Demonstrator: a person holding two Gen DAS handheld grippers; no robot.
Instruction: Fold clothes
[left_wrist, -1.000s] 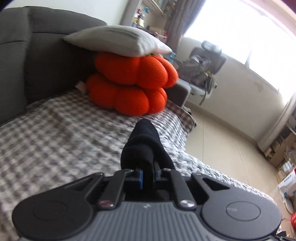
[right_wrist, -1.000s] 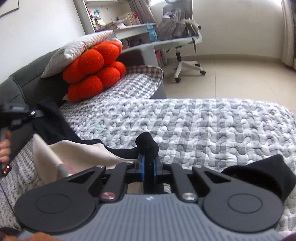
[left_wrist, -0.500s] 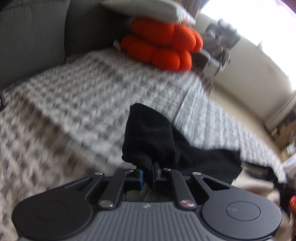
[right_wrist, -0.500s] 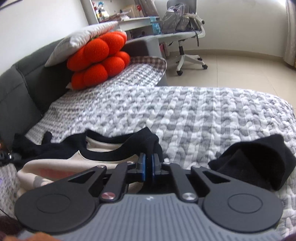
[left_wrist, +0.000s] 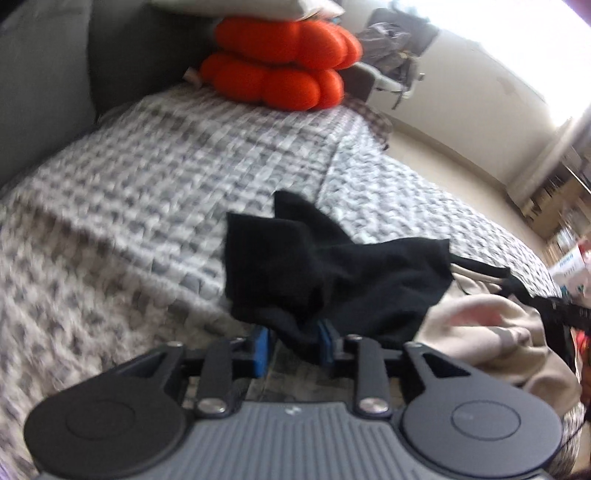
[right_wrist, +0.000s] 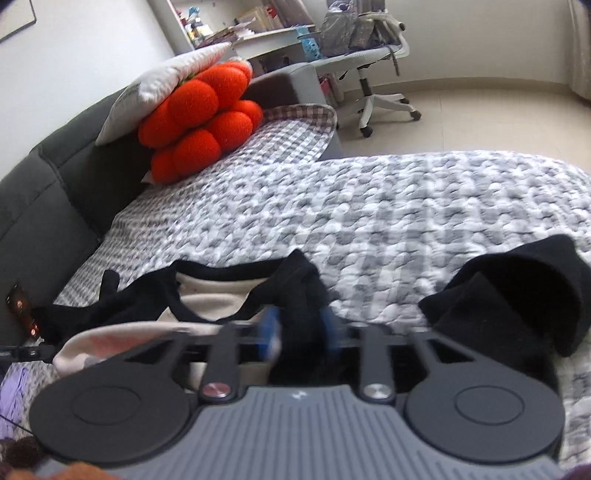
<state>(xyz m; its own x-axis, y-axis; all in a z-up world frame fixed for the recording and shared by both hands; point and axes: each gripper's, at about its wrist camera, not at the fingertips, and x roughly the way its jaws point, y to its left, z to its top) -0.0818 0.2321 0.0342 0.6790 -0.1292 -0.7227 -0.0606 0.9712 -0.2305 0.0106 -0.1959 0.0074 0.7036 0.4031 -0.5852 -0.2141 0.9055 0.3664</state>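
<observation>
left gripper (left_wrist: 293, 341): jaws opening, black sleeve (left_wrist: 317, 269) loose between them
right gripper (right_wrist: 297, 334): jaws opening around black shoulder fabric (right_wrist: 301, 280)
shirt (right_wrist: 207, 302): spread crosswise on quilt (right_wrist: 369, 206), just ahead of both grippers

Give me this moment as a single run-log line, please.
left gripper: opening, black sleeve between jaws | right gripper: opening, black shoulder fabric between jaws | cream-and-black shirt: lying on checked bedspread
</observation>
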